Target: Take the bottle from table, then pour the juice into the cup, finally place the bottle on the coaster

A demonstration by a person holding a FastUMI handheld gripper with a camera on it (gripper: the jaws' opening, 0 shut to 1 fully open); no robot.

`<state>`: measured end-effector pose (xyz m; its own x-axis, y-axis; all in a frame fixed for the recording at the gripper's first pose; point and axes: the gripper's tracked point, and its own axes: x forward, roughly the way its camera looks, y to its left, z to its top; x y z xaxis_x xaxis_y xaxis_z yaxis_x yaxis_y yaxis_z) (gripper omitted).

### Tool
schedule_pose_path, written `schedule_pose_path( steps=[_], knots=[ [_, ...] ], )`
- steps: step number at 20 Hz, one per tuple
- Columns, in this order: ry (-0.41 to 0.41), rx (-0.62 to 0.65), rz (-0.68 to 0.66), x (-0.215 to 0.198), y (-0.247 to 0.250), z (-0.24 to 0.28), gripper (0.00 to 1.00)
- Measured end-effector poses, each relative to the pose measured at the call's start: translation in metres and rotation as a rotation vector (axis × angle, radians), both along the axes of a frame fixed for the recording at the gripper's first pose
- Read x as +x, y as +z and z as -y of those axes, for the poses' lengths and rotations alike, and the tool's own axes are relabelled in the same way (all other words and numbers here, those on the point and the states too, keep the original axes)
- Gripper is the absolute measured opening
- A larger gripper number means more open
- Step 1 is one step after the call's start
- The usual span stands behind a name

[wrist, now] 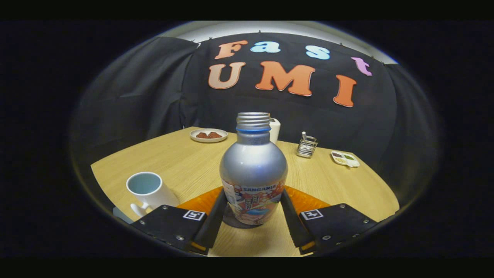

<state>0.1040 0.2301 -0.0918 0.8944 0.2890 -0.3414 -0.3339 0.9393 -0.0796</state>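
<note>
Gripper (252,216) fingers clamp the uncapped bottle (253,173) upright betw. them, its base on the orange coaster (305,200); cup (148,191) nearby. Apparently final placing step; next move: open up, back off w/o tipping it.

The claw (252,206) has both fingers pressed against the bottle (253,170).

A printed label wraps the bottle (253,166) gripped by the tool (253,194), whose mounts bear square markers.
</note>
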Motion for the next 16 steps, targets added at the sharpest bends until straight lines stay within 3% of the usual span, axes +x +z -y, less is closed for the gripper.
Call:
schedule_pose_path(
  steps=[4,16],
  knots=[
    [0.003,0.077,-0.033,0.008,-0.018,-0.003,0.75],
    [0.005,0.139,-0.057,0.018,-0.041,-0.006,0.75]
  ],
)
